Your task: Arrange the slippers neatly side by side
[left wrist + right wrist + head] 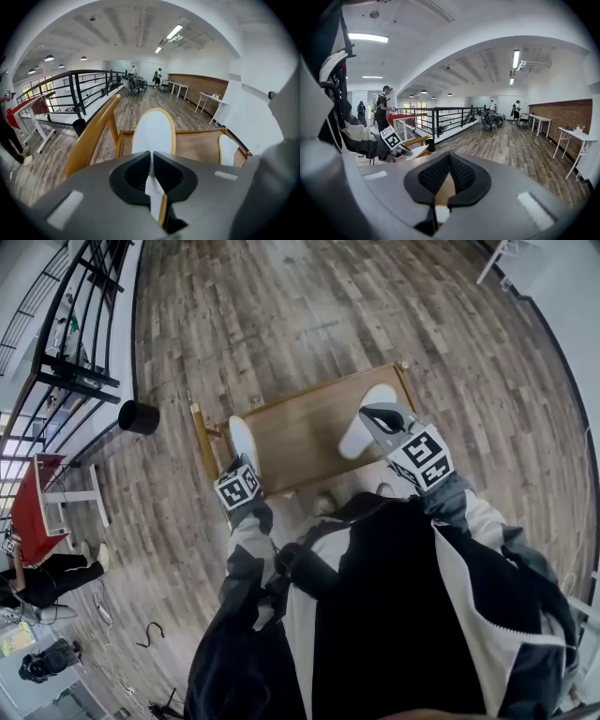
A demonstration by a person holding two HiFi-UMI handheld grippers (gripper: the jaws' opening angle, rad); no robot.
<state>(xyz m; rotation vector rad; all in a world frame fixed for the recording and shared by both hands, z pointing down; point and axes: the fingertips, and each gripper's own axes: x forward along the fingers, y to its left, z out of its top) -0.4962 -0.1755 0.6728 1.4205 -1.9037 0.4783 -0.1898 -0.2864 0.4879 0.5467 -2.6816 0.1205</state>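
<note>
A low wooden table (300, 437) with raised edges stands on the floor in front of me. My left gripper (246, 465) is shut on a white slipper (241, 439) with a yellow rim, held on edge over the table's left side. In the left gripper view that slipper (153, 133) stands up between the closed jaws of the left gripper (151, 154). The second white slipper (366, 423) lies flat at the table's right end and also shows as a slipper (228, 150) at the right. My right gripper (370, 413) hovers over it, jaws shut (449, 161), nothing clamped.
A black bin (139, 416) stands on the plank floor left of the table, near a black railing (75, 324). A red-topped table (37, 502) and a person (42, 582) are at the far left. White tables (211, 101) line the far wall.
</note>
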